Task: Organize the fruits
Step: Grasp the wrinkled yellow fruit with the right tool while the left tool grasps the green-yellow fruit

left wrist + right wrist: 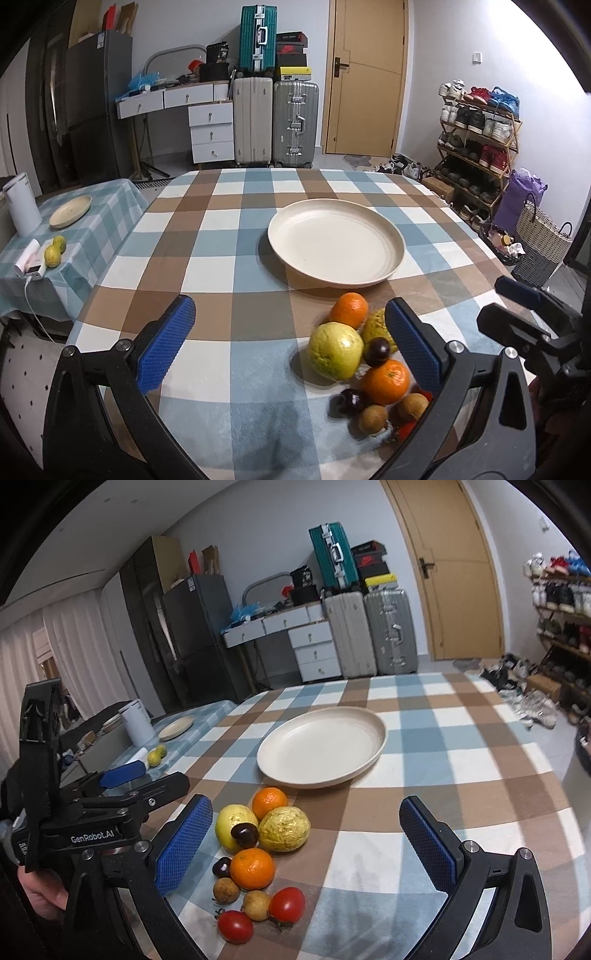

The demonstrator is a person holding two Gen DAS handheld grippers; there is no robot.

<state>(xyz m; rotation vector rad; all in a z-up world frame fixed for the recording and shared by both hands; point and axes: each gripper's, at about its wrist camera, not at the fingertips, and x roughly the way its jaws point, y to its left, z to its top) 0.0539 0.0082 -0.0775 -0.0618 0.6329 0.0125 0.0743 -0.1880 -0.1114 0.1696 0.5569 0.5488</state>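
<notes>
A heap of fruit lies on the checked tablecloth just in front of an empty cream plate (280,236) (280,760). It holds two oranges (385,382) (253,868), a smooth yellow-green fruit (335,350) (232,821), a wrinkled yellow fruit (284,829), dark cherries (244,834), brown longans (226,890) and two tomatoes (287,904). My left gripper (290,345) is open, and the heap sits against its right finger. My right gripper (306,849) is open too, with the heap between its fingers toward the left one. Neither holds anything.
A lower side table (107,206) at the left carries a small plate (70,211), two yellow-green fruits (52,255), a white kettle (22,210) and a charger. Behind the table stand drawers, suitcases (295,123) and a door. A shoe rack (476,144) and a woven basket (539,243) stand at the right.
</notes>
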